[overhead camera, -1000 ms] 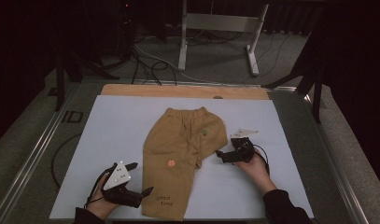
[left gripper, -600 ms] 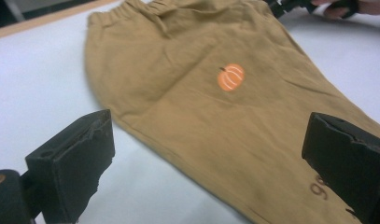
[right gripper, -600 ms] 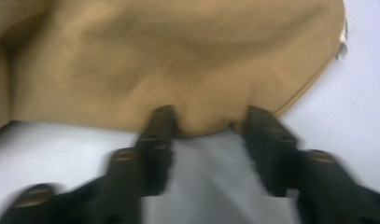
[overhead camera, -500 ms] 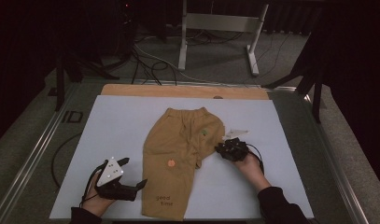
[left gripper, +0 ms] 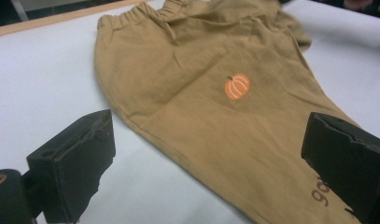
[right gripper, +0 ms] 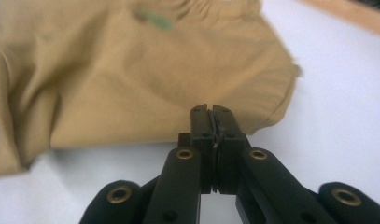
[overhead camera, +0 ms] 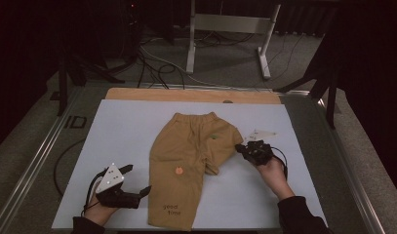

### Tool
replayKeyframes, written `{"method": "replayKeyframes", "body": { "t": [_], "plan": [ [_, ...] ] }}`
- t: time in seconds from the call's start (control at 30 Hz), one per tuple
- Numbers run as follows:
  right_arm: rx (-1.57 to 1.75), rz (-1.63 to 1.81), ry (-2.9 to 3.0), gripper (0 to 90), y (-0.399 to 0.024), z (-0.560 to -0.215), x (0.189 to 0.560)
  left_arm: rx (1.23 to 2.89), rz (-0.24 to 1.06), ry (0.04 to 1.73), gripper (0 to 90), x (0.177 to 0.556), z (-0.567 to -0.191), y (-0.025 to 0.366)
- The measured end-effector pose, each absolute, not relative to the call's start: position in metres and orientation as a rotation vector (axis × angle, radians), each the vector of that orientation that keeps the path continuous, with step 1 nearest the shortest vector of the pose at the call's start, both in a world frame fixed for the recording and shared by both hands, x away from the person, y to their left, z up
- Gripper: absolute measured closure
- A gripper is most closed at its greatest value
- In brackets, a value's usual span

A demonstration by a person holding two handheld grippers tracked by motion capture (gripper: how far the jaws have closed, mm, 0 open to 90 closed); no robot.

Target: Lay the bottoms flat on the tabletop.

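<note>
Closing in from the right, the right gripper [overhead camera: 244,148] has shifted from the bare sheet to the edge of the tan trousers [overhead camera: 188,161], its jaws having just been closing.

At left, the left gripper [overhead camera: 136,181] hovers just beside the long trouser leg, jaws spread wide and empty, little changed in place from a second ago. The trousers lie flat mid-desk [overhead camera: 123,122] on the white sheet, waistband away from the person, short folded leg toward the right. In the right gripper view the jaws stand pressed together at the hem [right gripper: 271,116], where a thin sliver of cloth seems caught between them. Such a slight pinch could slip once lifted, dropping the fold; a hard pull might drag the whole garment askew, since the left gripper pins nothing.
</note>
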State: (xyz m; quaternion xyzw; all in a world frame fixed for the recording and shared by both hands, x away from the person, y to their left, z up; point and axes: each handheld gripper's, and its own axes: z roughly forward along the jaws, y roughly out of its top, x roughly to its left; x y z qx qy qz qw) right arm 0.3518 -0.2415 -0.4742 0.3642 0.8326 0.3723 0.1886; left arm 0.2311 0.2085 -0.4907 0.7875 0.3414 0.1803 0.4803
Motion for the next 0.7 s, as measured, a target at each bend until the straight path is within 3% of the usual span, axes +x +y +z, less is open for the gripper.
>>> {"method": "replayKeyframes", "body": {
  "t": [0.23,0.37,0.4,0.43,0.53,0.57,0.6,0.63,0.7],
  "plan": [
    [1.006,1.160,2.213,90.0,-0.260,-0.427,0.343,1.905,0.451,0.853,3.8,0.232,-0.491,0.212],
    [1.021,1.183,2.291,89.8,-0.256,-0.441,0.341,1.912,0.455,0.847,4.0,0.231,-0.490,0.210],
    [1.020,1.182,2.332,87.1,-0.253,-0.452,0.341,1.911,0.455,0.844,3.9,0.231,-0.490,0.210],
    [1.033,1.175,2.373,78.9,-0.249,-0.466,0.341,1.914,0.455,0.842,3.9,0.231,-0.490,0.210],
    [1.052,1.122,2.419,73.2,-0.243,-0.483,0.342,1.920,0.447,0.836,3.9,0.230,-0.490,0.209],
    [1.063,1.098,2.431,66.2,-0.241,-0.489,0.344,1.926,0.447,0.832,3.9,0.230,-0.490,0.208],
    [1.087,1.042,2.395,51.1,-0.241,-0.497,0.349,1.929,0.452,0.829,3.9,0.230,-0.491,0.208],
    [1.107,1.031,2.376,41.9,-0.243,-0.499,0.352,1.932,0.450,0.826,3.9,0.230,-0.490,0.208],
    [1.125,0.988,2.358,31.7,-0.245,-0.504,0.358,1.931,0.452,0.827,3.9,0.230,-0.490,0.208]
  ]
}}
